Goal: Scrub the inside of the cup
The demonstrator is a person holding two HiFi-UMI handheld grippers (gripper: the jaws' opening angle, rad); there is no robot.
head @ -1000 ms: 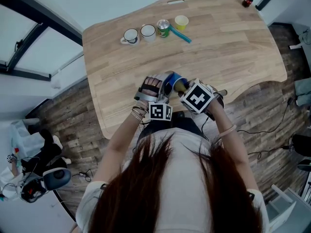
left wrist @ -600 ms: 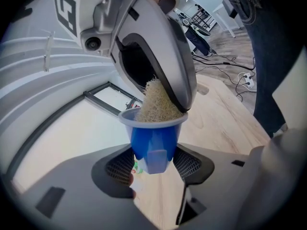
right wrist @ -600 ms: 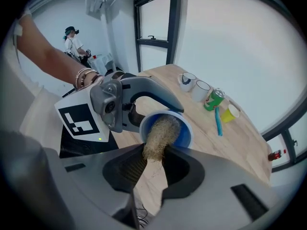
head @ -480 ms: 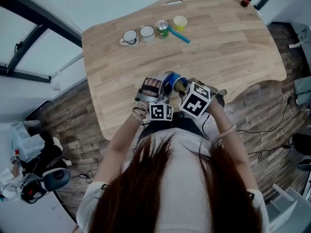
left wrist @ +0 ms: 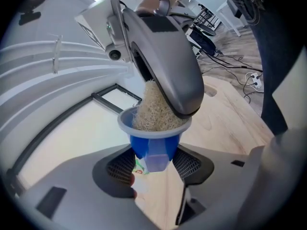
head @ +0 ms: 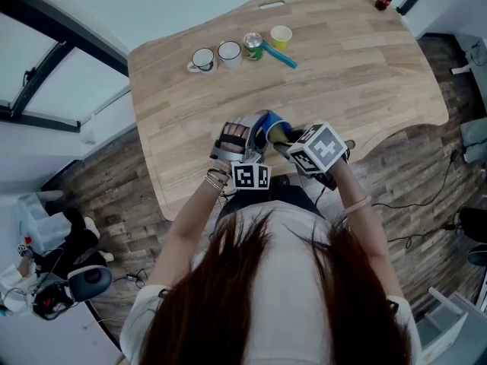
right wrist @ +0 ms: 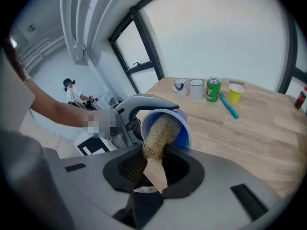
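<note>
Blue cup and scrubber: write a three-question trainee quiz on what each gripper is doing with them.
1. True or false: the left gripper is shut on the blue cup.
2. What is between the right gripper's jaws? A) nothing B) the beige scrubber C) the blue cup
3. Fill in: the scrubber's far end sits ____ the cup.

Key: 1 true; 2 B; 3 inside.

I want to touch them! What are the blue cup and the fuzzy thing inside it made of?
The cup is probably plastic: smooth, slightly shiny, with a thin pale rim that looks a bit see-through. The scrubber seems to be a coarse tan fibre pad, matte, with tangled strands showing. It may be loofah or plastic mesh; the look leaves that open.
</note>
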